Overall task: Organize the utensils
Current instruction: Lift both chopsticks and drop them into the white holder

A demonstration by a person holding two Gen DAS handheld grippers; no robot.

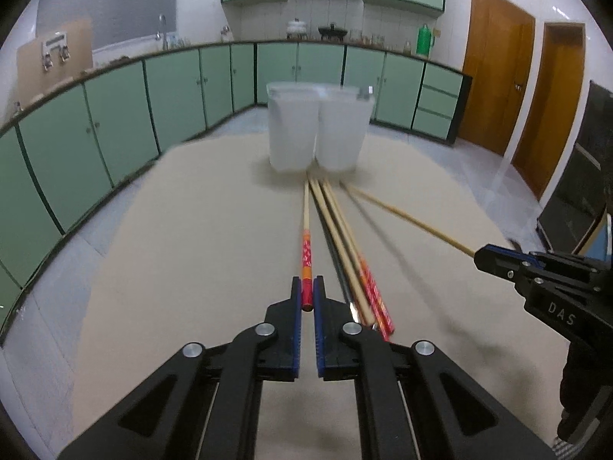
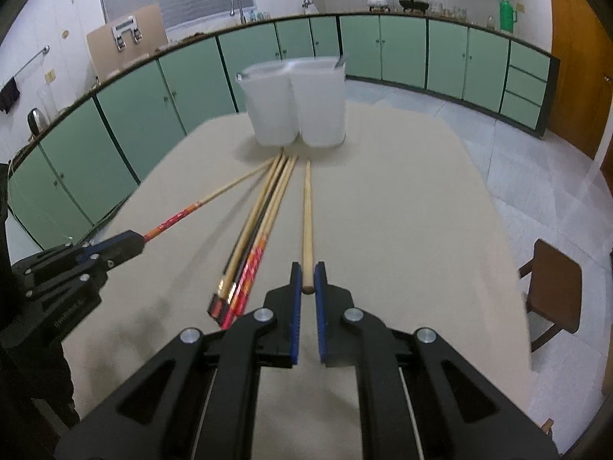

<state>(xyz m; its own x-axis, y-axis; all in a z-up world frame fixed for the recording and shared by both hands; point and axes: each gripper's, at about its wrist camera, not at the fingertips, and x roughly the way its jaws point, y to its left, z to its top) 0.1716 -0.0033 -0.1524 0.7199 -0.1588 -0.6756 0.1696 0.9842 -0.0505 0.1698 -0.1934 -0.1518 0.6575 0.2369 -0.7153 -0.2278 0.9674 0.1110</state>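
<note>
My left gripper (image 1: 307, 287) is shut on the red-patterned end of a chopstick (image 1: 306, 230); it also shows in the right wrist view (image 2: 132, 239). My right gripper (image 2: 307, 273) is shut on the thick end of a plain wooden chopstick (image 2: 307, 211); it also shows in the left wrist view (image 1: 484, 258). Several more chopsticks (image 2: 260, 222) lie bundled on the beige table (image 2: 402, 211) between the two. All tips point toward a translucent double-cup holder (image 2: 297, 103) at the table's far end, also seen in the left wrist view (image 1: 318, 130).
Green kitchen cabinets (image 2: 153, 103) run along the walls behind the table. A brown wooden stool (image 2: 555, 283) stands to the right of the table. Wooden doors (image 1: 494, 76) are at the right. The worktop holds pots and a green flask (image 2: 507, 13).
</note>
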